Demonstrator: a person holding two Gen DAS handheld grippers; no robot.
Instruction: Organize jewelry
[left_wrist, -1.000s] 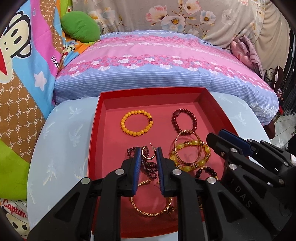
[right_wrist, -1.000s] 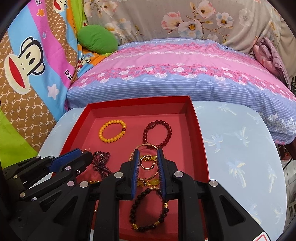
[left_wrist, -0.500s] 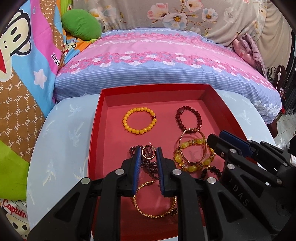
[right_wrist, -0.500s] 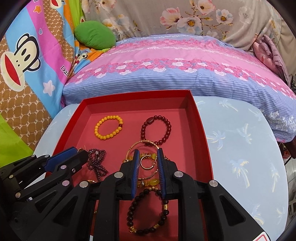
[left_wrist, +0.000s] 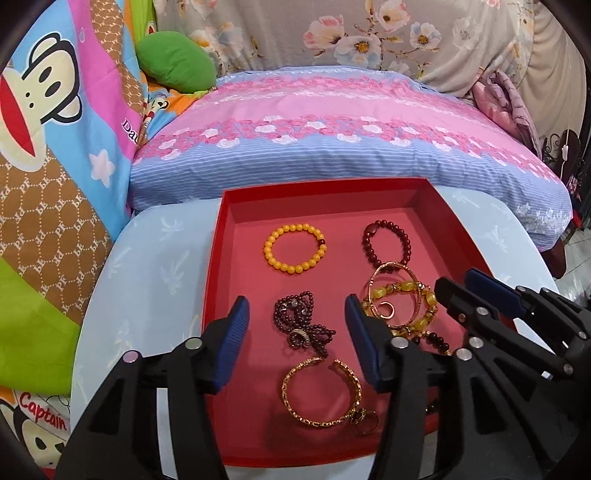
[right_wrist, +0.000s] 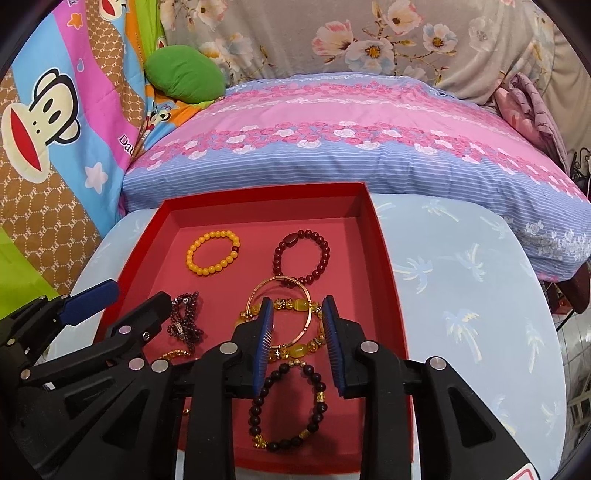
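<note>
A red tray (left_wrist: 216, 254) (right_wrist: 384, 258) on a pale blue table holds jewelry. An orange bead bracelet (left_wrist: 294, 248) and a dark red bead bracelet (left_wrist: 387, 243) lie at the back. A purple bead strand (left_wrist: 301, 325) with a small hoop earring (left_wrist: 298, 338) on it lies between the fingers of my open left gripper (left_wrist: 297, 314). A gold cuff (left_wrist: 320, 393) lies below it. My open right gripper (right_wrist: 298, 314) hovers over a gold bangle (right_wrist: 282, 310) and yellow stone bracelet (right_wrist: 295, 349). A gold hoop earring (left_wrist: 384, 308) lies inside them. A black bead bracelet (right_wrist: 288, 406) lies nearest.
The round table (right_wrist: 461, 295) extends right of the tray. A pink and blue pillow (left_wrist: 332, 122) lies behind it, with a green cushion (left_wrist: 175, 61) and cartoon blankets (left_wrist: 55, 110) to the left.
Both grippers have opened and let go of the hoop earrings they held. One earring now lies on the purple beads, the other inside the bangle. Both grippers have drawn back slightly.
</note>
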